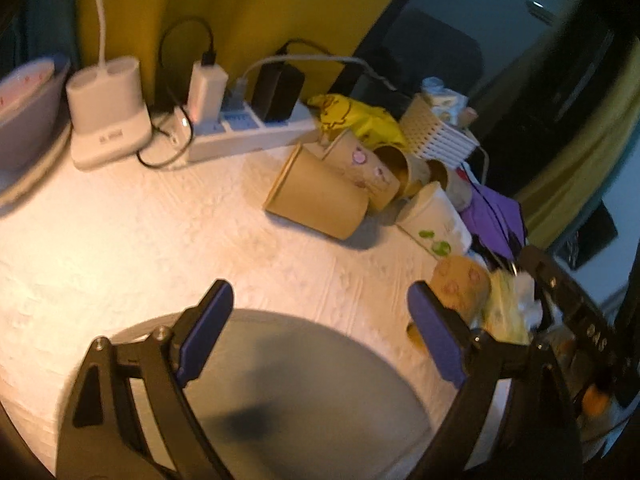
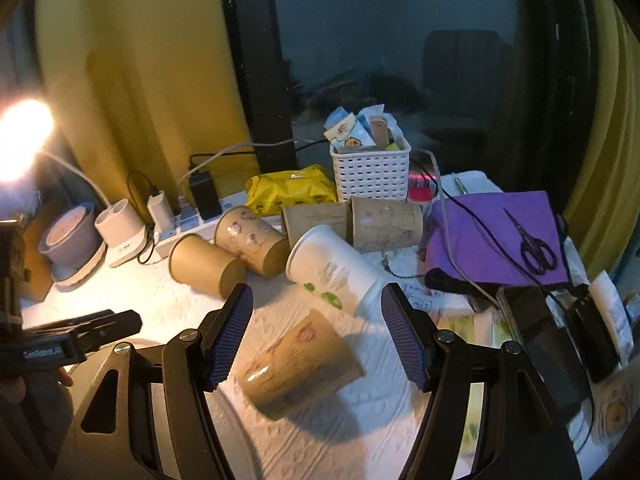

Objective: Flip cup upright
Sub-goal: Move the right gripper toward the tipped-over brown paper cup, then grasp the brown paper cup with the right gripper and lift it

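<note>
Right gripper [image 2: 316, 340]: fingers wide apart, straddling one tipped cup [image 2: 298, 364]; five more cups lie beyond. Left gripper [image 1: 320, 320]: fingers spread, empty.

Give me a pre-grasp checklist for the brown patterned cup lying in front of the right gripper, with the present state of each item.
1. Right gripper open wide enough for the cup: ok, both pads stand apart with nothing between them.
2. Patterned brown cup lined up between the fingers: ok, it lies on its side just ahead of the gap.
3. Cup not yet touched: ok, neither pad meets it.
4. Room around the cup: ok, the white cup lies behind it with tablecloth showing between.
5. Left gripper out of the way: ok, open and holding nothing.
6. Which end is the cup's mouth: cannot tell, the blur hides it.
</note>
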`<state>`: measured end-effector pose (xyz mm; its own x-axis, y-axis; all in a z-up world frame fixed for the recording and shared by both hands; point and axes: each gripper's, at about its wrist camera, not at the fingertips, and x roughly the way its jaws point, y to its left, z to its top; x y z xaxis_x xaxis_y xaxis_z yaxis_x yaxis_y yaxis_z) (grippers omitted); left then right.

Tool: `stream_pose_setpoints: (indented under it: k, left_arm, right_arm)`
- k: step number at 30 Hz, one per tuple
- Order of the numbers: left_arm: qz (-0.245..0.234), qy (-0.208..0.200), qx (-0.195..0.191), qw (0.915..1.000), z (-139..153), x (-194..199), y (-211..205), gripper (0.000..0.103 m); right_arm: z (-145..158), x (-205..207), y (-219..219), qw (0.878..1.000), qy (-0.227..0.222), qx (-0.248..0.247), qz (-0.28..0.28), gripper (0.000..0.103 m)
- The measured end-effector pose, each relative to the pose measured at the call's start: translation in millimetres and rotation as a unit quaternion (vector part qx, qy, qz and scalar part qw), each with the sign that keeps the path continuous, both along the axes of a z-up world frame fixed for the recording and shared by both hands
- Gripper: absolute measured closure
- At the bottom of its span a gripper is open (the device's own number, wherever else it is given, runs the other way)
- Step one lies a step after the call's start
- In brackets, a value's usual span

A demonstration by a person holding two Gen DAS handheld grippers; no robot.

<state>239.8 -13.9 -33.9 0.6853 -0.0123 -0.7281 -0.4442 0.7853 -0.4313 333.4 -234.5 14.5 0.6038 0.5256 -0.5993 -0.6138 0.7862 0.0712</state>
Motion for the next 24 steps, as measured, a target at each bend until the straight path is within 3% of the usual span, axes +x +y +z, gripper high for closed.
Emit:
stream_pose_setpoints:
  k: [10, 17, 24]
  left_arm:
    - [0.072, 0.027, -0.087, 0.9932, -19.2, 58.3, 13.5, 0.013]
    - [0.128, 0.041, -0.096, 0.9863, -29.3, 81.8, 27.3, 0.013]
    - [0.130, 0.059, -0.101, 0.9846, -46.0, 106.9, 33.2, 0.013]
  right_arm:
    - [1.6, 45.6, 15.8, 0.999, 0.019, -0.014, 0.026, 0.033]
    - [-10.0, 64.1, 23.1, 0.999, 0.038, -0.011, 0.032, 0.033]
    - [-14.0, 66.6, 21.8, 0.999, 0.042, -0.008, 0.031, 0.033]
